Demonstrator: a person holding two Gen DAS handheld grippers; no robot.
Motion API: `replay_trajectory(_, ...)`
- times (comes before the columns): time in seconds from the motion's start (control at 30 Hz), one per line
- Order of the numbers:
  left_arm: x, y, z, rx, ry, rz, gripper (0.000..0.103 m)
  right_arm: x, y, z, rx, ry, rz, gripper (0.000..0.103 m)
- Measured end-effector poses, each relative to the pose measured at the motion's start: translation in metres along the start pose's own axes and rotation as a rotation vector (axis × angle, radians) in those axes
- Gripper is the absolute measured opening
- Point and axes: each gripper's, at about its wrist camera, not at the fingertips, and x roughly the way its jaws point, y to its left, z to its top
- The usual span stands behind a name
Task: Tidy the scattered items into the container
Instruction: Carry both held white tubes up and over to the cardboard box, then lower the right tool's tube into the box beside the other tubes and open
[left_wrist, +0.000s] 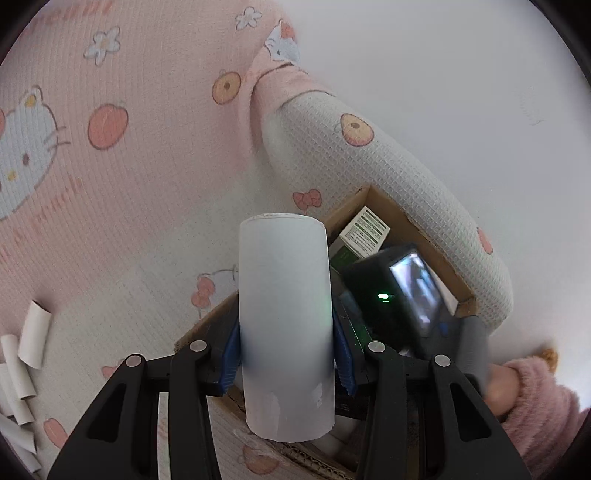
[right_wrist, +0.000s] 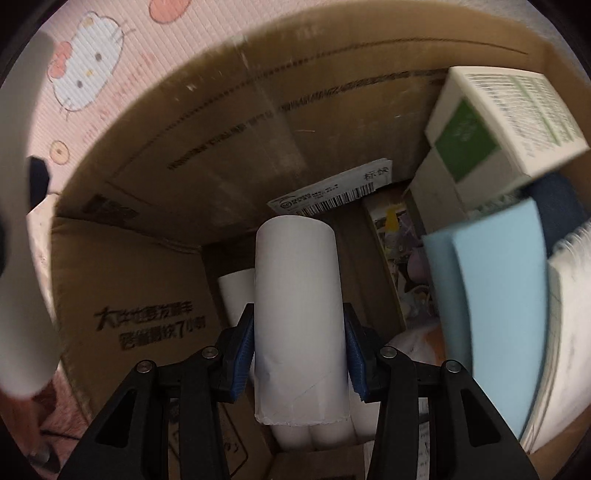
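The left hand-held gripper is clamped on a white cardboard tube, held above the rim of an open cardboard box on a pink cartoon-print mat. More tubes lie scattered on the mat. The right hand-held gripper – pointing down inside the box – grips a second white tube beside a green-and-white carton.

**A home, by the look of the bedding**

A pink cartoon-cat blanket is lying spread out, a cardboard box of household oddments is sitting on it, and a person's fluffy pink sleeve is showing beside that box.
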Motion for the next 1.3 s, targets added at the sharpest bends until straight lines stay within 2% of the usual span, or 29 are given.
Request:
replay_trajectory(0.13, 0.002, 0.003, 0.001, 0.011, 0.002, 0.043, 0.047, 0.01, 0.0, 0.005, -0.001, 0.006, 0.015, 0.041)
replay_trajectory(0.37, 0.009, 0.012, -0.002, -0.025, 0.047, 0.008, 0.047, 0.034, -0.004, 0.0, 0.006, 0.092, 0.05, 0.042)
replay_trajectory(0.53, 0.011, 0.008, -0.002, -0.02, 0.057, 0.009, 0.047, 0.042, -0.014, -0.002, 0.017, 0.109, 0.06, 0.041)
replay_trajectory(0.57, 0.011, 0.007, -0.002, -0.019, 0.057, 0.01, 0.047, 0.035, -0.015, -0.007, -0.229, 0.092, -0.105, 0.041)
replay_trajectory(0.73, 0.015, 0.006, -0.002, -0.017, 0.07, 0.015, 0.047, 0.054, -0.02, -0.013, -0.245, 0.182, -0.117, 0.038)
replay_trajectory(0.93, 0.015, 0.007, -0.003, -0.017, 0.078, 0.013, 0.047, 0.056, -0.028, -0.017, -0.23, 0.219, -0.15, 0.037)
replay_trajectory(1.17, 0.015, 0.005, -0.003, -0.012, 0.087, 0.016, 0.047, 0.058, -0.03, -0.028, -0.3, 0.298, -0.214, 0.034)
replay_trajectory(1.3, 0.013, 0.003, -0.005, -0.005, 0.088, 0.018, 0.047, 0.056, -0.037, -0.034, -0.307, 0.322, -0.212, 0.034)
